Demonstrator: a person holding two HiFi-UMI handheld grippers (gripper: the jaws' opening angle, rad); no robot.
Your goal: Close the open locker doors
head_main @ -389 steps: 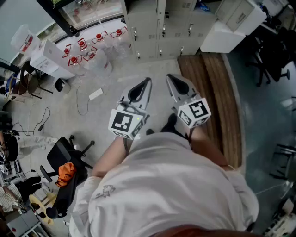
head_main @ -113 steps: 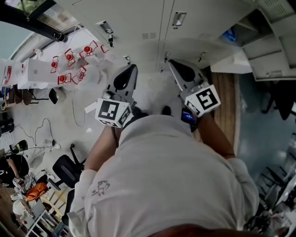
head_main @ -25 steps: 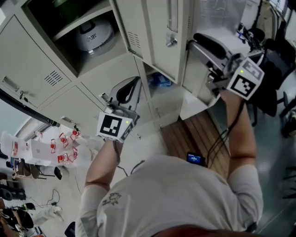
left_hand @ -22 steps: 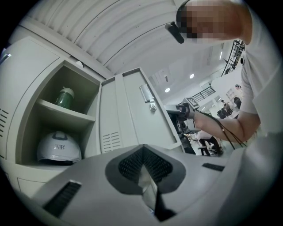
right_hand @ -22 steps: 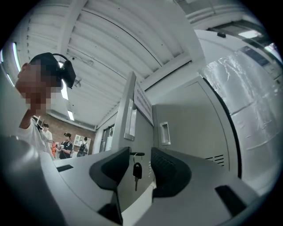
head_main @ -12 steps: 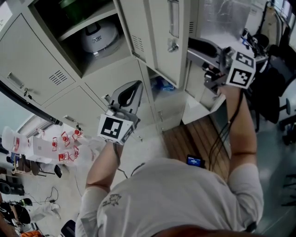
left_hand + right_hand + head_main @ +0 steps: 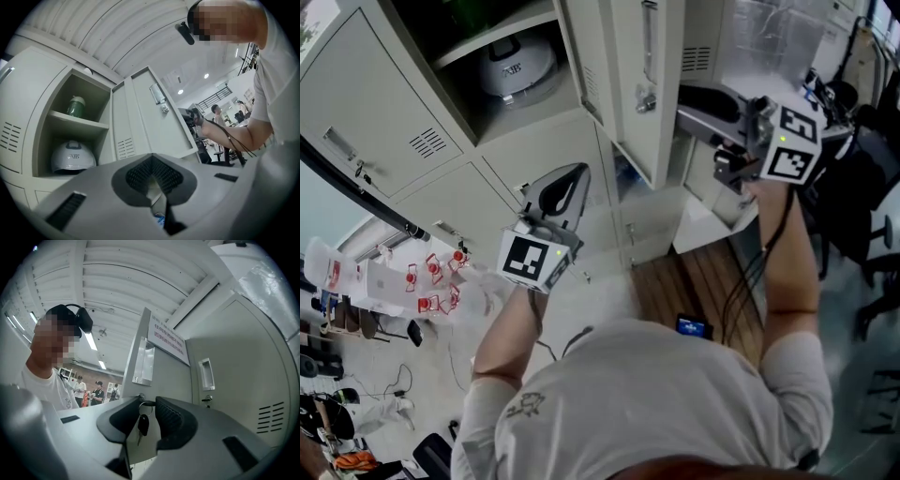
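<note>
Our right gripper [image 7: 148, 405] is at the free edge of the open locker door [image 7: 645, 84]; its claw is partly apart and has just been closing. A small key [image 7: 143, 423] hangs from the door's lock, between the jaws; we think the pads do not press on it. Our left gripper [image 7: 154, 178] is left of the door, claw closed on nothing; a white helmet [image 7: 72, 157] sits in the open box left of the door.

Pale grey vented locker door [image 7: 630, 103] stands swung wide open.
</note>
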